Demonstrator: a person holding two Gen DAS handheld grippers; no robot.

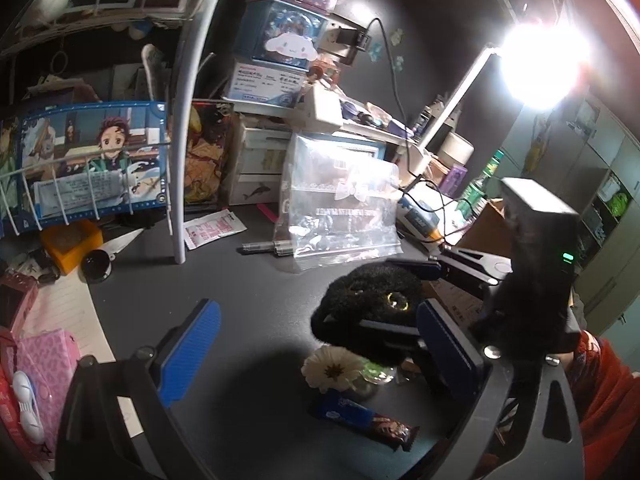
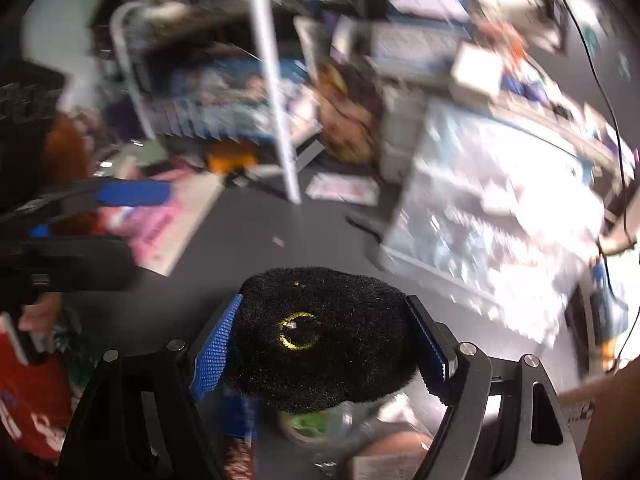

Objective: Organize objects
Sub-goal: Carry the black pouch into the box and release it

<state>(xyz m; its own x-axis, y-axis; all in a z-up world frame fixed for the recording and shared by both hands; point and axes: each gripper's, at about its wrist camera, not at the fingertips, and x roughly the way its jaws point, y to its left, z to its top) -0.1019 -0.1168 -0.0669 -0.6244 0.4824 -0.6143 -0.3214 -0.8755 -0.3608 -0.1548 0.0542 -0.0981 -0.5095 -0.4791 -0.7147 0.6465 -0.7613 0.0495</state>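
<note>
My right gripper [image 2: 320,344] is shut on a black fuzzy scrunchie [image 2: 320,336] with a small gold charm, held above the dark desk. The right wrist view is motion-blurred. In the left wrist view the scrunchie [image 1: 372,304] and the right gripper [image 1: 400,292] sit just right of centre. My left gripper [image 1: 316,352] is open and empty, its blue pads [image 1: 192,352] wide apart, low over the desk. A white flower clip [image 1: 332,372] and a blue-brown snack bar [image 1: 368,424] lie on the desk below the scrunchie.
A clear plastic bag [image 1: 340,208] stands mid-desk, with pens [image 1: 268,247] beside it. A white rack pole [image 1: 180,184], anime card holder [image 1: 88,164], orange box [image 1: 70,244] and pink items [image 1: 44,360] crowd the left. Stacked boxes [image 1: 280,40] and a bright lamp [image 1: 544,64] are behind.
</note>
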